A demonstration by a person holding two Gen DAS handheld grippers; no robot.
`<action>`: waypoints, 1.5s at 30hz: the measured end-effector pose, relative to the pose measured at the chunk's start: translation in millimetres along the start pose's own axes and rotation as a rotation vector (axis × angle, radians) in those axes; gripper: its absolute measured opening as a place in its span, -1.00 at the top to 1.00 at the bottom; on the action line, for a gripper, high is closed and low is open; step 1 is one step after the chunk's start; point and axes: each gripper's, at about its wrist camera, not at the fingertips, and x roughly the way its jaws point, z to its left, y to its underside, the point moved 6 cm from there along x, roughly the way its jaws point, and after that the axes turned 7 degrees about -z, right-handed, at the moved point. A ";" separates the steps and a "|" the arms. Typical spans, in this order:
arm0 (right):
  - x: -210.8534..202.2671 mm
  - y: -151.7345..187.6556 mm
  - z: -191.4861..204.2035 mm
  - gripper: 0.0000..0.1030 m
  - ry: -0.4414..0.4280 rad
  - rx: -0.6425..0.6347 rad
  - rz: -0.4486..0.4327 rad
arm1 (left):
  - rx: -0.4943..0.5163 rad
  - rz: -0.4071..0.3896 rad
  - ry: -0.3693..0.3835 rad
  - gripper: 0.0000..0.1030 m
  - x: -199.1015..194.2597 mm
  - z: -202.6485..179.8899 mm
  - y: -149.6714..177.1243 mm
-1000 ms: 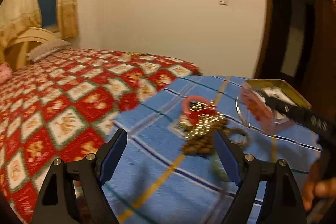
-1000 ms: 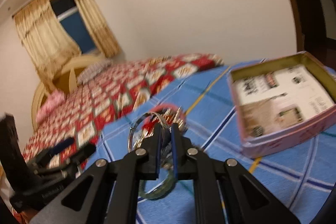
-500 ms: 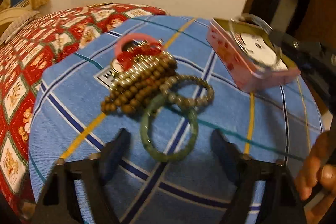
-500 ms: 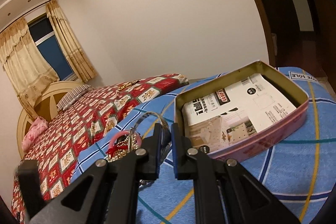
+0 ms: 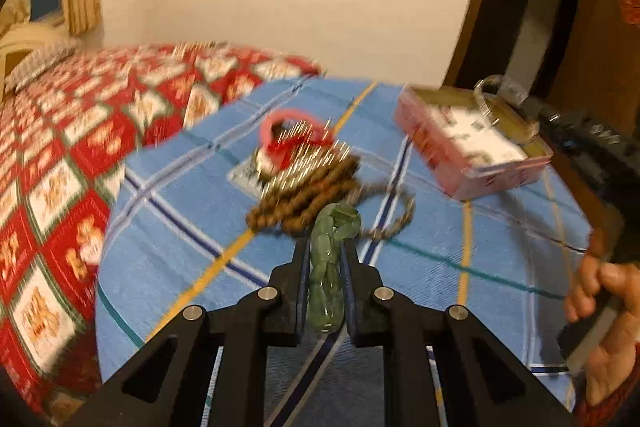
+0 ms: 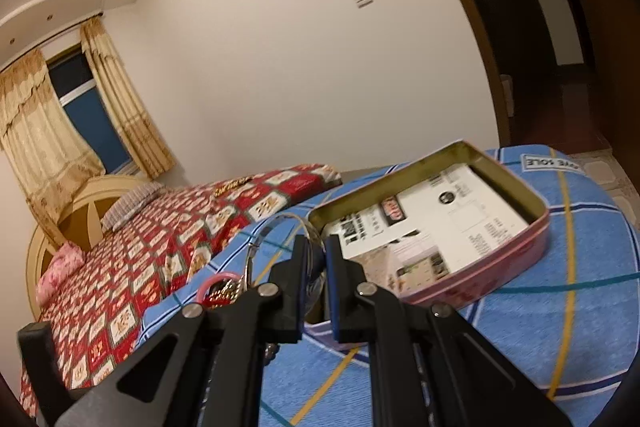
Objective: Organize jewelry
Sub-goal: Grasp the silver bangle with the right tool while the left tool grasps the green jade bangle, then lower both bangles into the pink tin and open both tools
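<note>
A green bangle (image 5: 329, 259), brown beads (image 5: 304, 195), a pink tin (image 6: 500, 267), blue striped tablecloth (image 5: 168, 251) and red-checked bedspread (image 5: 60, 147) are seen.

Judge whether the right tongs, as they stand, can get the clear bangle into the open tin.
Probably yes. The right tongs grip the clear bangle at the rim of the open tin, which holds only printed paper, and nothing stands between.

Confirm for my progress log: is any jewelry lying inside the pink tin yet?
No. In the right wrist view the pink tin holds only printed paper; no jewelry lies in it.
</note>
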 end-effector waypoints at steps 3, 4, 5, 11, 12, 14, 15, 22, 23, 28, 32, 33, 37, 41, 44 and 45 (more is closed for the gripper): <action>-3.9 -8.6 -13.7 0.77 0.020 0.017 -0.021 | 0.023 -0.094 0.048 0.72 -15.2 -7.7 -18.3; -5.2 -10.6 -17.0 0.77 0.029 0.017 -0.027 | 0.027 -0.127 0.068 0.72 -20.8 -12.7 -24.8; -6.9 -14.6 -24.3 0.77 0.046 0.022 -0.037 | 0.030 -0.154 0.087 0.72 -23.6 -17.1 -31.6; 0.6 -27.9 -63.1 0.77 0.130 0.044 -0.041 | 0.037 -0.207 0.179 0.72 -2.3 -63.6 -65.4; 3.6 -28.5 -68.5 0.77 0.141 0.042 -0.035 | 0.030 -0.203 0.202 0.72 7.9 -73.6 -69.4; 8.4 -28.3 -79.0 0.77 0.160 0.033 -0.019 | 0.027 -0.194 0.222 0.72 26.1 -89.8 -72.7; 10.8 -27.8 -81.7 0.77 0.167 0.029 -0.011 | 0.035 -0.187 0.217 0.72 36.5 -97.5 -73.0; 26.9 -23.7 -91.1 0.76 0.194 -0.010 0.044 | 0.034 -0.096 0.206 0.72 105.6 -131.4 -73.0; 28.7 -23.2 -92.4 0.76 0.195 -0.014 0.048 | 0.033 -0.090 0.202 0.72 111.2 -134.6 -72.5; 33.8 -18.6 -98.1 0.76 0.215 -0.022 0.081 | 0.033 -0.046 0.179 0.72 137.2 -138.7 -67.0; 34.9 -17.9 -101.9 0.73 0.230 -0.014 0.087 | 0.018 -0.022 0.164 0.68 140.7 -141.9 -62.1; 34.4 -19.1 -102.1 0.69 0.231 -0.011 0.081 | 0.011 -0.027 0.161 0.52 139.9 -140.3 -62.3; 28.0 -25.6 -102.8 0.57 0.244 0.000 0.039 | -0.008 -0.097 0.142 -0.37 125.2 -135.0 -65.8; 10.1 -38.6 -108.1 -0.29 0.293 0.013 -0.065 | 0.014 -0.166 0.091 -0.41 103.8 -128.9 -67.7; 2.0 -44.4 -114.2 -0.38 0.335 0.022 -0.110 | -0.002 -0.179 0.051 -0.41 90.0 -115.2 -64.0; 2.8 -44.4 -115.8 -0.38 0.342 0.026 -0.107 | -0.009 -0.180 0.039 -0.41 85.0 -109.5 -62.4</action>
